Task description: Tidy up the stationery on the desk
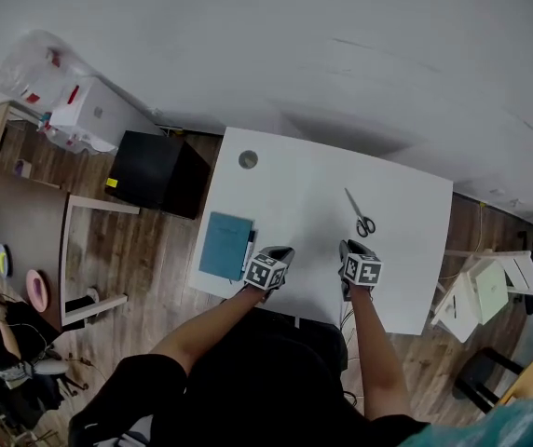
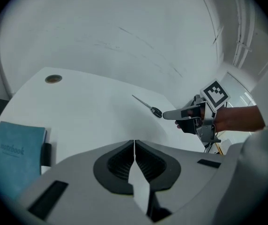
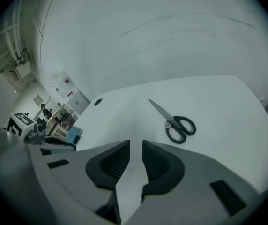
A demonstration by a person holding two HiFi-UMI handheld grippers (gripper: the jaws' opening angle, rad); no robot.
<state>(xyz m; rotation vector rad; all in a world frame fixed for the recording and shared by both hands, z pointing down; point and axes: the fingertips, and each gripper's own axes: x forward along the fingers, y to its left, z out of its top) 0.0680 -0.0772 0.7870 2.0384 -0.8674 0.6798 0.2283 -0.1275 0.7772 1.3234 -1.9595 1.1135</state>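
Both grippers hover over the near edge of the white desk (image 1: 304, 194); the left gripper (image 1: 280, 252) has its jaws pressed together with nothing in them; the right gripper (image 1: 355, 248) shows a narrow gap between its jaws, also empty. The scissors (image 1: 361, 214) lie flat and untouched just beyond the right gripper, blades closed, black handles toward the person; the blue notebook (image 1: 225, 244) sits at the desk's near left edge, just beside the left gripper; a round grommet (image 1: 248, 159) marks the far left corner.
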